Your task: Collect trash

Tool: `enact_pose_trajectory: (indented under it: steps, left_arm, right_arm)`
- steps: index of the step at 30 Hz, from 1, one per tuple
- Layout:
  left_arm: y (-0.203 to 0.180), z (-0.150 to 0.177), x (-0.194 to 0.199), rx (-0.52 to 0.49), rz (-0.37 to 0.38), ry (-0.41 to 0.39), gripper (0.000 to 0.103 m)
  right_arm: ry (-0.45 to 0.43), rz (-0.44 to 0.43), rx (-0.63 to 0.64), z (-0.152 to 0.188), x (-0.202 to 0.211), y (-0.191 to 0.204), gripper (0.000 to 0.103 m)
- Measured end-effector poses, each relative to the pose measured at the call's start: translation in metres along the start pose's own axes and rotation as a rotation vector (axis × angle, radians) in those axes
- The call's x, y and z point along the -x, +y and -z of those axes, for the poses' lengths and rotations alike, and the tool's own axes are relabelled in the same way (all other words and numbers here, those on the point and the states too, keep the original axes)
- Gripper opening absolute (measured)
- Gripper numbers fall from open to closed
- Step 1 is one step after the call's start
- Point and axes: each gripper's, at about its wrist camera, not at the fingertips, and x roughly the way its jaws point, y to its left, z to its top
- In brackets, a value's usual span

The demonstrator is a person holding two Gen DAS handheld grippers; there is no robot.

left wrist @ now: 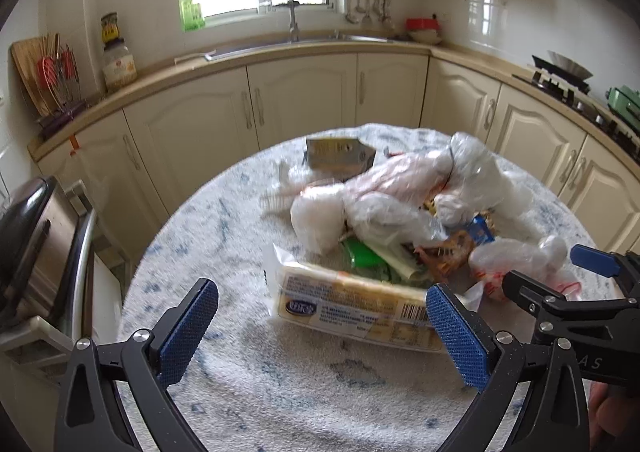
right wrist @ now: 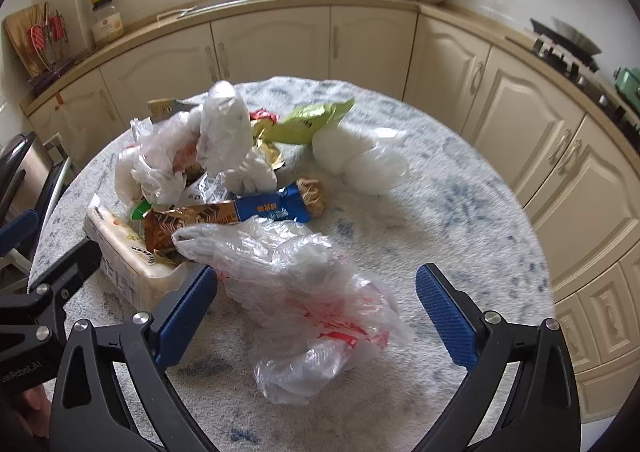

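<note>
The right tongs (right wrist: pixel 316 312) are spread wide, and a crumpled clear plastic bag (right wrist: pixel 304 292) with red print lies on the round surface (right wrist: pixel 460 212) between their blue pads, not pinched. The left tongs (left wrist: pixel 322 324) are also spread wide and hold nothing; a yellow-white packet (left wrist: pixel 352 308) lies just in front of them, at the near edge of the trash pile (left wrist: pixel 400 204).

On the table (right wrist: pixel 460 212), the wrapper pile (right wrist: pixel 208 172) lies behind the plastic bag (right wrist: pixel 304 292).
</note>
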Motion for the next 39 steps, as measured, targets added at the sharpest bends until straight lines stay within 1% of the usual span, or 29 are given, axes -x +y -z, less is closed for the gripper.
enact_pose_trajectory:
  steps: [2,3,4,5,7,8,10,11,12,17,19,21,24,27,29,31,33,36,38,39]
  left_arm:
    - [0.001,0.0,-0.011,0.013,0.017,0.024,0.102]
    - [0.001,0.0,-0.015,0.02,0.026,0.036,0.102]
    - [0.0,0.0,-0.02,0.024,0.03,0.044,0.102]
    - [0.001,0.001,-0.025,0.027,0.037,0.045,0.102]
    - [0.001,0.0,-0.033,0.029,0.038,0.062,0.102]
    - [0.001,-0.001,-0.035,0.033,0.043,0.071,0.102]
    - [0.002,0.0,-0.04,0.055,0.077,0.094,0.102]
    - [0.0,-0.001,-0.044,0.062,0.08,0.102,0.102]
    - [-0.001,-0.002,-0.045,0.063,0.072,0.091,0.102]
    - [-0.007,-0.009,-0.058,0.076,0.049,0.08,0.102]
    - [-0.011,-0.012,-0.062,0.059,0.042,0.075,0.102]
    - [-0.014,-0.014,-0.065,0.03,0.05,0.075,0.102]
    - [-0.016,-0.016,-0.07,0.001,0.076,0.08,0.102]
    - [-0.02,-0.014,-0.073,-0.062,0.091,0.051,0.103]
    - [-0.017,-0.01,-0.071,-0.056,0.104,0.054,0.103]
    - [-0.013,-0.001,-0.065,-0.015,0.117,0.067,0.103]
    - [-0.014,0.004,-0.061,0.014,0.103,0.073,0.102]
    - [-0.027,0.004,-0.064,0.022,0.027,0.064,0.102]
    - [-0.039,0.005,-0.073,0.001,-0.004,0.068,0.102]
    - [-0.043,0.005,-0.076,-0.025,-0.003,0.058,0.102]
  right_arm:
    - [0.018,-0.012,0.004,-0.001,-0.009,-0.002,0.093]
    - [0.025,-0.036,0.004,-0.001,-0.013,-0.002,0.091]
    - [0.027,-0.039,0.013,-0.002,-0.016,-0.006,0.084]
    - [0.028,-0.062,0.005,-0.002,-0.019,-0.006,0.074]
    - [0.03,-0.076,0.021,-0.002,-0.022,-0.007,0.064]
    - [0.026,-0.084,0.027,-0.002,-0.022,-0.008,0.062]
    - [0.014,-0.081,0.031,-0.001,-0.022,-0.012,0.059]
    - [0.009,-0.079,0.023,0.0,-0.021,-0.015,0.058]
    - [0.008,-0.113,-0.011,0.002,-0.018,-0.012,0.058]
    - [0.004,-0.132,-0.059,0.005,-0.013,-0.022,0.058]
    - [0.004,-0.138,-0.071,0.007,-0.011,-0.024,0.058]
    - [0.002,-0.153,-0.089,0.008,-0.008,-0.028,0.058]
    - [-0.004,-0.153,-0.09,0.009,-0.006,-0.034,0.058]
    - [-0.006,-0.157,-0.094,0.009,-0.005,-0.035,0.058]
    - [-0.007,-0.163,-0.098,0.01,-0.004,-0.035,0.058]
    - [-0.008,-0.172,-0.096,0.01,-0.003,-0.034,0.058]
    - [-0.004,-0.176,-0.092,0.01,-0.004,-0.034,0.058]
    - [-0.001,-0.182,-0.093,0.009,-0.006,-0.034,0.058]
    - [-0.003,-0.186,-0.095,0.009,-0.004,-0.034,0.058]
    - [-0.005,-0.187,-0.096,0.009,-0.002,-0.035,0.058]
